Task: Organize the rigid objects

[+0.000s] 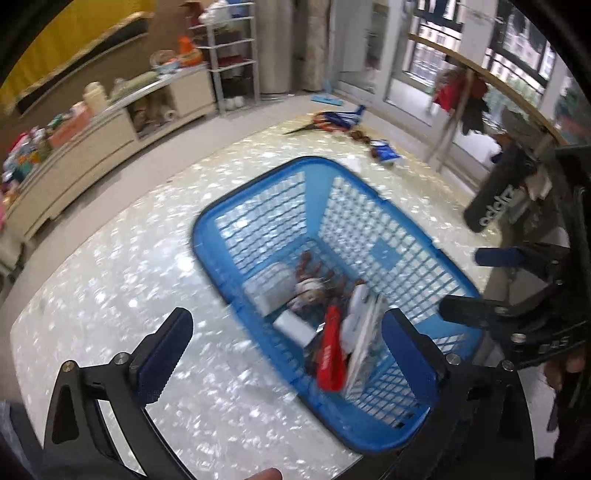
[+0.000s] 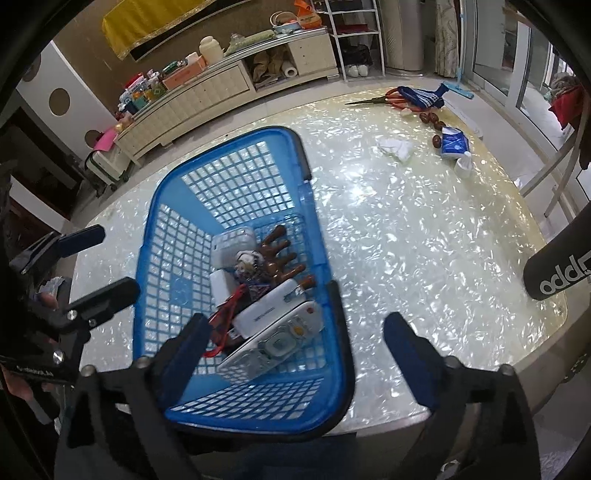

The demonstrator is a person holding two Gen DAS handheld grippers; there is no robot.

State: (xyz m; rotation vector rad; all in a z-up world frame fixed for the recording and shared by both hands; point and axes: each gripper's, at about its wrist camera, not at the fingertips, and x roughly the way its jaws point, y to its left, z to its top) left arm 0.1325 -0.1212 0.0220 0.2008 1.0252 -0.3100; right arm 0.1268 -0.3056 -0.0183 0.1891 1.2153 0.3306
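Hovering wide and empty, both claws, left claw (image 1: pixel 280 354) and right claw (image 2: pixel 295 343), hang above the part-filled blue basket (image 2: pixel 236 136); next likely the scissors (image 2: pixel 376 99) at the table's (image 2: pixel 424 240) far side.

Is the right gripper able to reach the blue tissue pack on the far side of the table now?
Probably yes: the right gripper is open and empty, and the table between it and the blue tissue pack lies bare.

Pearly white tabletop (image 2: pixel 424 229), cream low cabinet (image 2: pixel 207 88), yellow drape (image 2: pixel 155 22), glass doors (image 1: pixel 417 62)
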